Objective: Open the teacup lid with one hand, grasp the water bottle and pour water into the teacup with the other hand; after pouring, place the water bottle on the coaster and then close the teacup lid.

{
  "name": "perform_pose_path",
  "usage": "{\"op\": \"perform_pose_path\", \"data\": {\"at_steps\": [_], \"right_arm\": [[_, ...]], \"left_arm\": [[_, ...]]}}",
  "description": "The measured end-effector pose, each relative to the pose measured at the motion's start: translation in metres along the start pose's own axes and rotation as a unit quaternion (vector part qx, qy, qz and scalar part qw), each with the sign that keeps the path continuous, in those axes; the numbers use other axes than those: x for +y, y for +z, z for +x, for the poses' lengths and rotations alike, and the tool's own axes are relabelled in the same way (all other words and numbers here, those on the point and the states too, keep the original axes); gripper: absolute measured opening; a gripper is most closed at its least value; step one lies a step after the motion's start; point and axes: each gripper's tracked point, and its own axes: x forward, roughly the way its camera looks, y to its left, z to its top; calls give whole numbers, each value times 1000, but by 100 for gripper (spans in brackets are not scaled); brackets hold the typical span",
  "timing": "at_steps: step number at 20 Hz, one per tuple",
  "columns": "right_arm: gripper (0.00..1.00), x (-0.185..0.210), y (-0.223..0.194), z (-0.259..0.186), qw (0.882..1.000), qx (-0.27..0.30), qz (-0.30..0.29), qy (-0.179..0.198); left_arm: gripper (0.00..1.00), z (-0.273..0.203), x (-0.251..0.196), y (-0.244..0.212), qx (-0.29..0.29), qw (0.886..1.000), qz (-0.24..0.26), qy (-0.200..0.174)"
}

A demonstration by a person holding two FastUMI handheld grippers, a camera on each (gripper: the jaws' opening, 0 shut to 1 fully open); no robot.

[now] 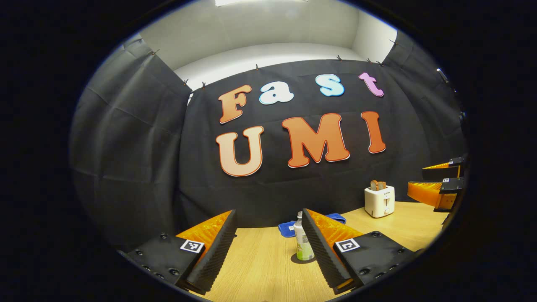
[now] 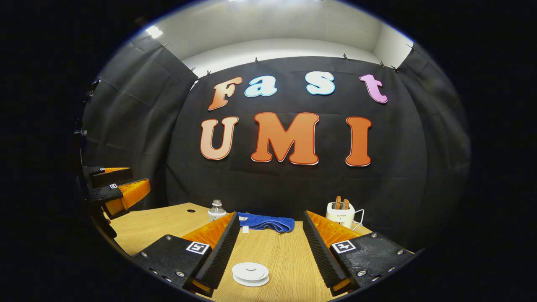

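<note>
The water bottle (image 1: 303, 241) is seen standing upright on the wooden tabletop (image 1: 260, 268) in the left gripper view, partly covered by the inner edge of one finger of the left hand-held gripper (image 1: 268, 247). Its lower part looks greenish, though the label can't be made out. That gripper is held wide apart with nothing between its fingers. Just behind the bottle a blue cloth (image 1: 289, 228) is laid flat near the black curtain wall (image 1: 126, 147).

In the right gripper view, a white round teacup lid (image 2: 251, 273) is found low on the tabletop between the fingers of the right hand-held gripper (image 2: 268, 247), closer to the left one; the fingers are spread wide and nothing is gripped. The cup under the lid is cut off at the bottom, so little of it can be told. The bottle (image 2: 216, 211) is spotted further back, half hidden behind a finger, with the blue cloth (image 2: 266, 222) beside it.

A white toaster (image 1: 379, 201) with bread slices in it is parked at the far right of the tabletop, well apart from the bottle. A small dark hole (image 2: 191, 210) is seen in the tabletop near the left edge. The other gripper is glimpsed at the edge of each view, cropped. A pale ceiling (image 2: 272, 25) is visible above the curtain.
</note>
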Motion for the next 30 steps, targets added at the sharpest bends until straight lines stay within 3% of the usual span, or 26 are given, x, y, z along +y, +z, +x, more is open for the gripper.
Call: {"op": "perform_pose_path", "data": {"at_steps": [4, 23, 25, 30], "right_arm": [[90, 2, 1, 0, 1000, -1, -2, 2], [91, 4, 0, 1, 1000, 0, 1, 6], [91, 5, 0, 1, 1000, 0, 1, 7], [91, 6, 3, 1, 1000, -3, 0, 9]], "left_arm": [[99, 0, 1, -1, 2, 1000, -5, 2], [100, 2, 7, -1, -1, 1000, 3, 10], [96, 2, 7, -1, -2, 1000, 2, 11], [99, 1, 7, 2, -4, 1000, 1, 11]]}}
